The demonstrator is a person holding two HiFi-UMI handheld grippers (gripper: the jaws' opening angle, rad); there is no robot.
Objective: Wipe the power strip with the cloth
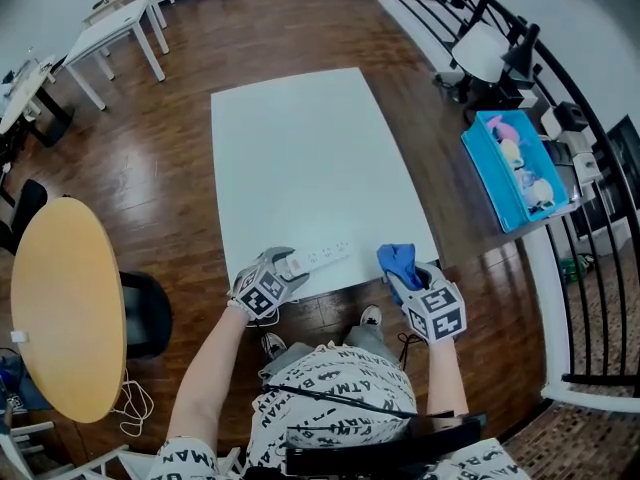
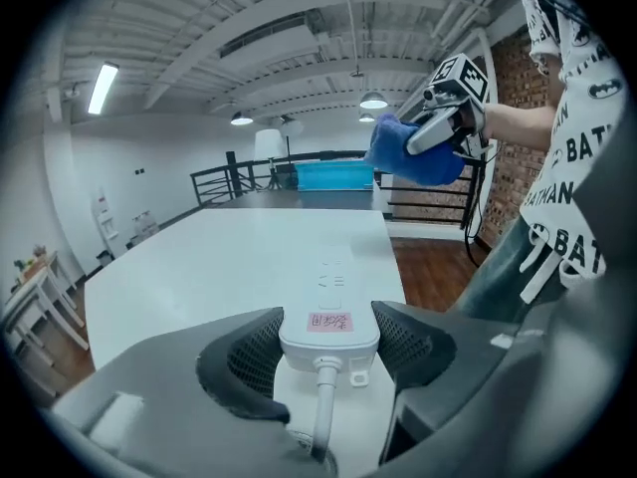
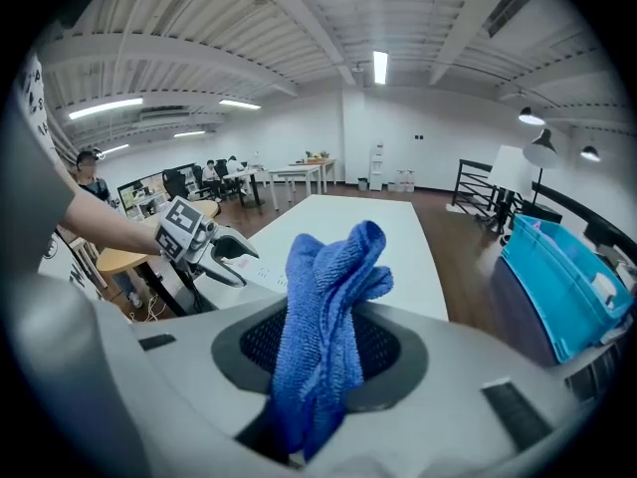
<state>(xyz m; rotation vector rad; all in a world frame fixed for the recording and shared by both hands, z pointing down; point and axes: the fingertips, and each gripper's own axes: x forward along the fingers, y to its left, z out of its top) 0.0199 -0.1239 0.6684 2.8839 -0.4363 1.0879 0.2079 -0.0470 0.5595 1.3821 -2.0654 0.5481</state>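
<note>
**Cloth Held at the Free End of the Power Strip**

The left gripper [image 1: 283, 262] clamps the cable end of the power strip [image 1: 326, 256], which lies on the white table [image 1: 300, 148] along its near edge. The strip's long axis runs rightward from that grip toward the right gripper [image 1: 407, 278]. That gripper is closed on the blue cloth [image 1: 397, 261], just off the strip's free end and nearer to it. The pink label [image 2: 329, 322] on the strip is illegible. The shirt print reads BATMAN.

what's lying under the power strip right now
The power strip lies on the white table, near its front edge. Nothing else shows beneath it; its underside and the patch of table it covers are hidden.
</note>
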